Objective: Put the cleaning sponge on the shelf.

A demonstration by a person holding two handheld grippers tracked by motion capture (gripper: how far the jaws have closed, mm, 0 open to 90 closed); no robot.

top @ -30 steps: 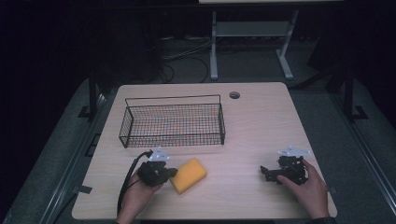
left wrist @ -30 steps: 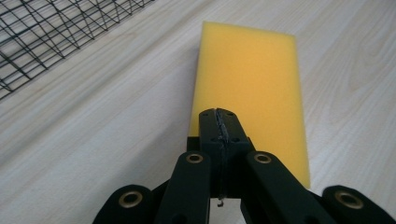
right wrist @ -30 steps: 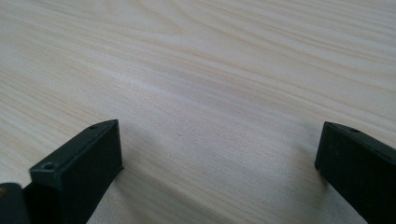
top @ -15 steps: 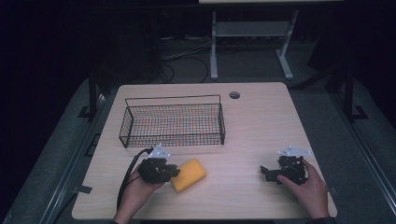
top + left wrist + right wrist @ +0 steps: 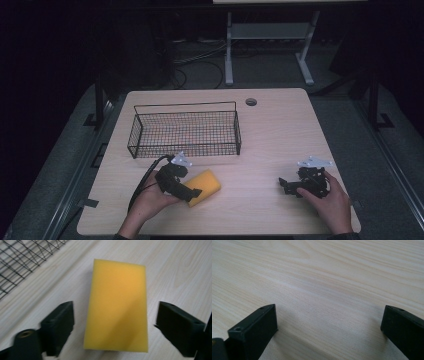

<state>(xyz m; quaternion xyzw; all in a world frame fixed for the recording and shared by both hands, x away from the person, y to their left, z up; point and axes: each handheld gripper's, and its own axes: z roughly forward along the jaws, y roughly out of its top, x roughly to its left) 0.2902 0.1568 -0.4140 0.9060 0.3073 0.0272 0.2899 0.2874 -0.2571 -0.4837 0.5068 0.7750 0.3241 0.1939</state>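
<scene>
A yellow sponge (image 5: 207, 183) lies flat on the wooden table (image 5: 280, 130), near its front left. My left gripper (image 5: 194, 189) is at the sponge's left end, and its jaws have just been opening. In the left gripper view the sponge (image 5: 116, 305) lies between the two black jaws of this gripper (image 5: 116, 317), with a gap on each side. My right gripper (image 5: 286, 185) rests low at the front right, held by a hand. It is open, with bare wood between the jaws of the gripper (image 5: 329, 317).
A black wire basket (image 5: 185, 146) stands behind the sponge at the table's left middle; its mesh (image 5: 20, 260) shows in the left gripper view's top left corner. A round cable hole (image 5: 251, 102) sits near the far edge. A cable trails from the left gripper.
The left hand has shifted a little to the right, onto the sponge's end, and its jaws now straddle it. The right hand and the sponge have stayed put.
</scene>
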